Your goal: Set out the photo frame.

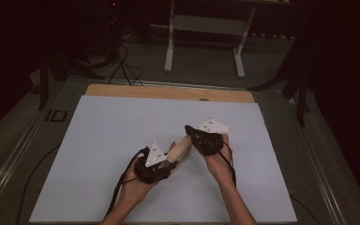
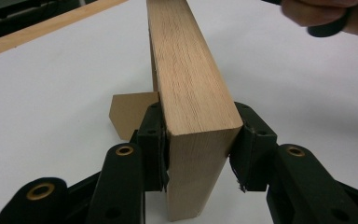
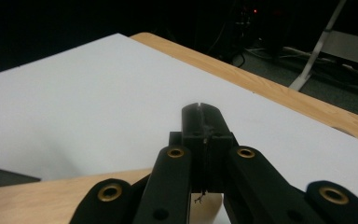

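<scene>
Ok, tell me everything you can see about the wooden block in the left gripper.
The wooden block is a long, rectangular piece of pale, light-brown wood with fine straight grain and square-cut ends. It is clamped near one end between the two black pads of the left gripper, which press on its opposite long sides. In the high view it runs from that gripper up toward the right gripper, above the white table cover. A small tan wooden piece shows behind it at the left pad.

No readable text or signs
</scene>
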The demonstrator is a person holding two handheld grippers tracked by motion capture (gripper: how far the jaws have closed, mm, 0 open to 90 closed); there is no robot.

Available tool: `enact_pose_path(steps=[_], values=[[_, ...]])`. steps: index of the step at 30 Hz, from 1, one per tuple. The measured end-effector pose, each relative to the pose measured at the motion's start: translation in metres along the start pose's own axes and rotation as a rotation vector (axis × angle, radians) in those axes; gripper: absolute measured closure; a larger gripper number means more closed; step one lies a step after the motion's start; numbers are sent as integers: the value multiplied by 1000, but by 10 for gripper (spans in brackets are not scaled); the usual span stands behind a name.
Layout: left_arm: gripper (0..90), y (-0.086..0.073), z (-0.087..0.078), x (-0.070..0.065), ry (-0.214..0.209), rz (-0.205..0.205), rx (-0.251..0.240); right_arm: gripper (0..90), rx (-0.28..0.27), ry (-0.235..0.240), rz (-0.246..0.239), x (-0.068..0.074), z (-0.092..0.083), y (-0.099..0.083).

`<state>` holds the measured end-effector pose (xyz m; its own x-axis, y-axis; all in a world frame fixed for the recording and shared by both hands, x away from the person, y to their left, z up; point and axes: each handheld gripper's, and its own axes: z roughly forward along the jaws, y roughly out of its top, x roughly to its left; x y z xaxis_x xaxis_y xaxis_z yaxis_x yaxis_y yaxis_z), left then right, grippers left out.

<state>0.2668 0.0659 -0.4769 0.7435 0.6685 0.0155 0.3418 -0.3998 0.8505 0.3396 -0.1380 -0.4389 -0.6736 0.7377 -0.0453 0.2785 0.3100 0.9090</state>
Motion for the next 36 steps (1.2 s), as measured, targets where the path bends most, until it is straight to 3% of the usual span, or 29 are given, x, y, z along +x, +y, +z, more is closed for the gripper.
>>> enact_pose_path(steps=[16, 36], values=[[603, -1, -1, 3, -20, -2, 0, 898, 71, -8, 7, -4, 12, -5], [568, -4, -6, 16, 42, -39, 7, 900, 104, -23, 1, -6, -1, -8]])
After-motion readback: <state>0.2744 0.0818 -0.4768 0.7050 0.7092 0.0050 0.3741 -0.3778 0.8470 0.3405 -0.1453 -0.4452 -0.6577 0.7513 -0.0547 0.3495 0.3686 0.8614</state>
